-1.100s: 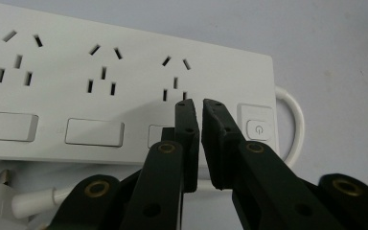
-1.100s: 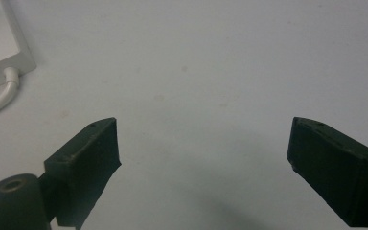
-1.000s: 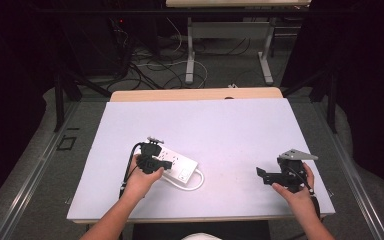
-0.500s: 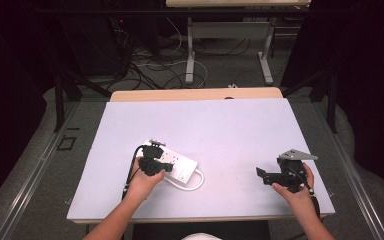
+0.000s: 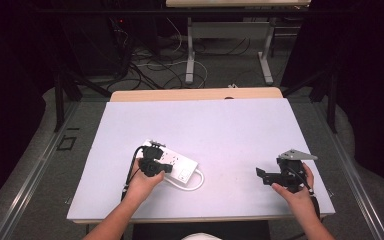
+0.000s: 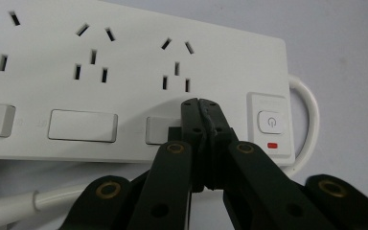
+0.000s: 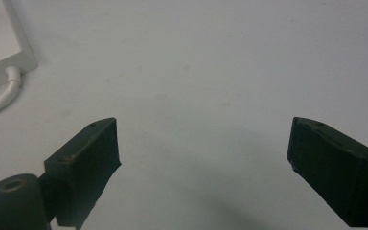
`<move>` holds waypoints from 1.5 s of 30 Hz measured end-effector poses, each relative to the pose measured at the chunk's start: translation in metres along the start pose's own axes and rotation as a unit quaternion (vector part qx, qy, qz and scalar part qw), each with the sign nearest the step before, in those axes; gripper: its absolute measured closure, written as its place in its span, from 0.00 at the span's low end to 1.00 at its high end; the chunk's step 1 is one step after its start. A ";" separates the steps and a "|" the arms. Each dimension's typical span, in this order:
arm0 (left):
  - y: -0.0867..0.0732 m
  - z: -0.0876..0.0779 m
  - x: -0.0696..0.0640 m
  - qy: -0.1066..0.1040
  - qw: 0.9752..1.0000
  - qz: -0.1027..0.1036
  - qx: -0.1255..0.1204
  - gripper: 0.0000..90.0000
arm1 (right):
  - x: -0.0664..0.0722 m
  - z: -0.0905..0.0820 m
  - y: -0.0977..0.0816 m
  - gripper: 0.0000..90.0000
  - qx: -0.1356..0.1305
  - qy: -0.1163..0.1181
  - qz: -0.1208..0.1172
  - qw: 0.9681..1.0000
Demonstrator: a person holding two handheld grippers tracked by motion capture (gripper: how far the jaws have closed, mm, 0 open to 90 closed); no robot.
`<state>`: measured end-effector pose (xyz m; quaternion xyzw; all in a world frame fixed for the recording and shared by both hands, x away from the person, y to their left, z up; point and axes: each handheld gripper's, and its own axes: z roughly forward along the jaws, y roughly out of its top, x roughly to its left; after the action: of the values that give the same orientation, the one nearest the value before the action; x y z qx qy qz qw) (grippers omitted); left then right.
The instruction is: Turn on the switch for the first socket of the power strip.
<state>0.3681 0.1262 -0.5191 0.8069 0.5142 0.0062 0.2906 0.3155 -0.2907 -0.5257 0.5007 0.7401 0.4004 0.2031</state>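
Your left gripper (image 5: 161, 165) sits at lower left of centre in the high view, jaws pressed together with nothing between them, tips down on the white power strip (image 5: 176, 166). In the left gripper view the closed tips (image 6: 200, 106) rest on the strip's face (image 6: 124, 81), on the rocker switch (image 6: 162, 130) just left of the round power button (image 6: 270, 121) with its red light. Your left forearm comes up from the bottom edge, angled slightly right, with your left hand (image 5: 142, 182) wrapped around the gripper body.

The strip lies flat on the white table (image 5: 240, 130), tilted diagonally, its white cable (image 5: 196, 183) looping at the lower right end.

Your right gripper (image 5: 261, 175) is at lower right in the high view, well apart from the strip, pointing left and held low over the table. Its jaws stand wide apart, empty; the right gripper view shows bare table between them (image 7: 203, 143). Your right hand (image 5: 292, 187) grips it from below, wrist coming up from the bottom edge.
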 end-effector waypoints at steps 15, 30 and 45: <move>0.001 0.000 -0.002 0.000 1.000 0.005 0.004 1.00 | -0.002 0.000 -0.001 0.11 -0.001 -0.002 -0.004 1.000; 0.002 0.002 -0.010 0.011 1.000 0.026 -0.007 1.00 | -0.002 -0.001 -0.002 0.11 0.000 -0.009 0.001 1.000; 0.007 -0.011 -0.014 0.012 0.999 0.028 -0.035 1.00 | -0.002 -0.001 -0.002 0.11 0.000 -0.006 0.002 1.000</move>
<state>0.3644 0.1176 -0.5029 0.8101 0.4944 0.0424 0.3124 0.3142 -0.2931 -0.5270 0.5049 0.7378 0.3974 0.2068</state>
